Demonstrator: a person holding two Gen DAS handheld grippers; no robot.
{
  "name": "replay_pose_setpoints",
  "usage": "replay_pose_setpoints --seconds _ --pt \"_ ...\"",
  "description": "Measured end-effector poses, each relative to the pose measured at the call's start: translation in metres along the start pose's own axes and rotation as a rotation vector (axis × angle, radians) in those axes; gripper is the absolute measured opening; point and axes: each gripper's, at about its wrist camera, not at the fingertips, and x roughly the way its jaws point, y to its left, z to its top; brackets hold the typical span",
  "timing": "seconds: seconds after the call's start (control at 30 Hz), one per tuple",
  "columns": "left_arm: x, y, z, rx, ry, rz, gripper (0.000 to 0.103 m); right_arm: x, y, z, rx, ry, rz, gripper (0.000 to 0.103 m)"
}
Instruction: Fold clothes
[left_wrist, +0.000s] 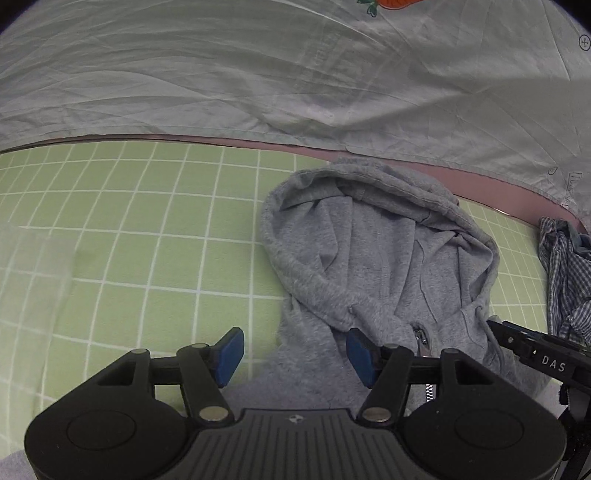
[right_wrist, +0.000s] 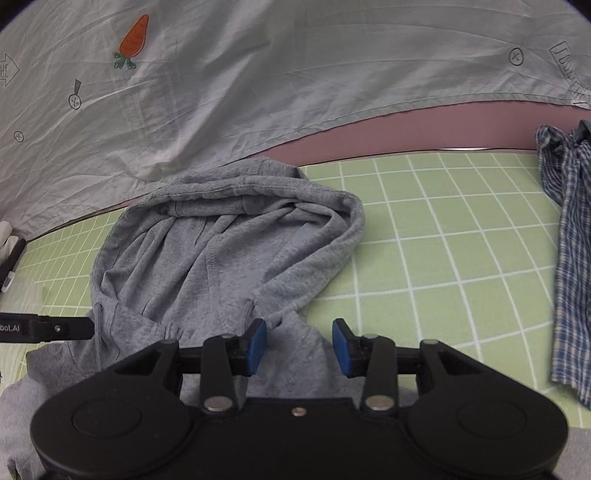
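One grey hoodie (left_wrist: 373, 258) is lying on the green grid-patterned sheet (left_wrist: 129, 240), hood end pointing away toward the back edge, hood crumpled and gaping open, zipper pull (left_wrist: 421, 334) showing near the front. Both grippers are hovering over its near part. Left gripper (left_wrist: 293, 356) is sitting with jaws spread apart, nothing between the blue pads (left_wrist: 231, 356); its left pad is over bare sheet, right pad over grey fabric. Right gripper (right_wrist: 299, 347) is also spread wide, empty, left pad over the hoodie's edge, right pad over green sheet. Each gripper's black side is poking into the other's view, just beside the hoodie.

Blue-and-white checked shirt (right_wrist: 569, 258) is lying bunched to the right, apart from the hoodie. Pale wrinkled cloth with a carrot print (right_wrist: 135, 38) and small doodles is draping behind, its hem touching the hood's far rim. Pink strip (right_wrist: 424, 129) is showing between that cloth and the sheet. Small white-and-dark object at far left edge of the right view, unclear.
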Motion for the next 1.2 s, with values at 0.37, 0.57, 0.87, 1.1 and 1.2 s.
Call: replay_pose_setpoints --seconds 0.37,0.57,0.87,1.1,1.2 --pt "0.026 -0.015 0.011 0.02 -0.04 0.022 0.004 0.017 -0.002 0.013 -0.006 -0.025 0.029 0.01" --pt "0.045 -0.019 0.023 0.006 -0.075 0.033 0.004 0.03 0.0 0.023 -0.037 -0.039 0.015 0.009" --pt "0.032 -0.021 0.004 -0.023 -0.119 0.083 0.047 -0.01 -0.009 0.022 -0.055 -0.103 -0.069 0.053" --pt "-0.029 0.023 -0.044 -0.159 -0.194 0.2 0.074 -0.056 -0.012 -0.011 -0.083 -0.115 -0.14 0.093" --pt "-0.054 0.038 -0.087 -0.2 -0.158 0.247 0.074 -0.08 -0.012 -0.056 -0.068 -0.058 -0.169 0.093"
